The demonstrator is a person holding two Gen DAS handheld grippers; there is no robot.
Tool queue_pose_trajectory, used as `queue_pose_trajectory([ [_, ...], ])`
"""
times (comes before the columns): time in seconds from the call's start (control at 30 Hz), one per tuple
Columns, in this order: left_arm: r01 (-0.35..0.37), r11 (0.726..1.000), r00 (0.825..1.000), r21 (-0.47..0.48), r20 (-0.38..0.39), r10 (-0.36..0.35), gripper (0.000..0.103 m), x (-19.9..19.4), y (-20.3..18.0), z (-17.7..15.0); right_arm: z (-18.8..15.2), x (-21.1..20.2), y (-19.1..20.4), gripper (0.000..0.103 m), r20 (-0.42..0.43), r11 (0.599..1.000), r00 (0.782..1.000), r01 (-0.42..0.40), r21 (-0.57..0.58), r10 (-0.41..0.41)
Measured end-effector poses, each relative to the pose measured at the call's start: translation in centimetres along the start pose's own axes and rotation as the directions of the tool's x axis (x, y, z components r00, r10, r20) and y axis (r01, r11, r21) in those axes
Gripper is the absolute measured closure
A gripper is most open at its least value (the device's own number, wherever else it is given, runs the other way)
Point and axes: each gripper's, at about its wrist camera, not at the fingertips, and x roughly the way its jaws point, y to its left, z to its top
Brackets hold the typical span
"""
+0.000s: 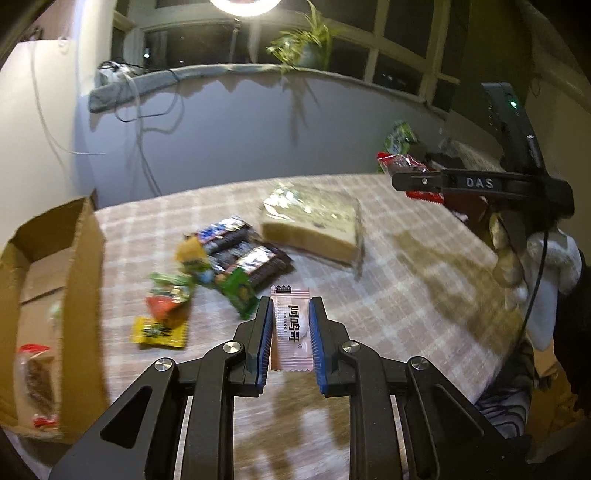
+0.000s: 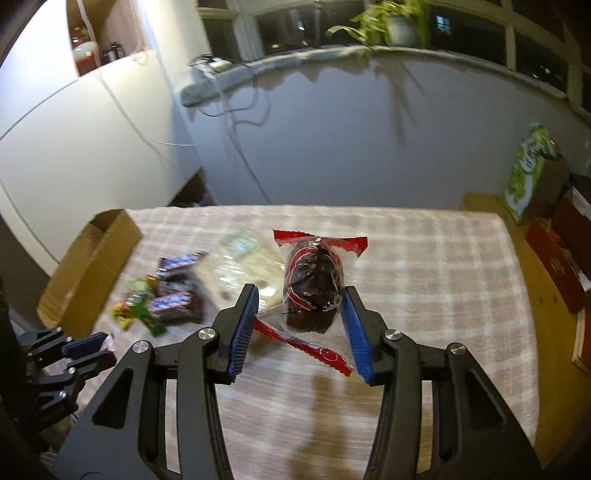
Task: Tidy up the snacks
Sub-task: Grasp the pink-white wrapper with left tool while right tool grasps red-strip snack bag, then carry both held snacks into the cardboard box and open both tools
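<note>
In the left wrist view my left gripper [image 1: 291,301] is shut on a pale pink snack packet [image 1: 291,332] with dark lettering, held lengthwise between the blue pads above the checked tablecloth [image 1: 406,277]. My right gripper [image 2: 300,288] is shut on a clear, red-edged packet of brown cake [image 2: 314,280], lifted off the table. The same packet [image 1: 399,162] shows at the upper right of the left wrist view, in the right gripper [image 1: 406,182]. A pile of loose snacks [image 1: 221,269] lies left of centre. An open cardboard box [image 1: 85,258] stands at the table's left edge with a red-wrapped cake [image 1: 37,384] inside.
A bagged loaf of sliced bread [image 1: 314,225] lies behind the pile. A green carton [image 2: 528,173] and red boxes [image 2: 557,251] sit off the table's right side. A wall, a window ledge with a plant [image 2: 391,18] and hanging cables lie beyond the far edge.
</note>
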Motion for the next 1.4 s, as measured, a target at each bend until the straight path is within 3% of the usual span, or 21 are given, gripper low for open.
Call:
queue_pose_trajectory([
  [0.43,-0.101,0.991,0.990,-0.092,0.086,0.108,0.085,-4.9,5.8,0.1,2.4,1.9,9.5,0.055,0.010,0.985,0.990,-0.137,-0.104,0.139],
  [0.8,-0.195,0.958,0.968,-0.212,0.116,0.222,0.085,-8.1,13.3,-0.4,4.0,5.5,18.3,0.055,-0.033,0.954,0.974,-0.227,-0.197,0.225],
  [1.17,-0.253,0.919,0.950,-0.303,0.101,0.295,0.085,-9.2,19.8,-1.0,5.1,9.0,24.4,0.055,-0.083,0.924,0.961,-0.277,-0.265,0.264],
  [1.4,-0.271,0.913,0.946,-0.306,0.090,0.311,0.085,-8.6,21.9,-0.7,5.5,11.6,27.2,0.055,-0.118,0.909,0.956,-0.291,-0.297,0.268],
])
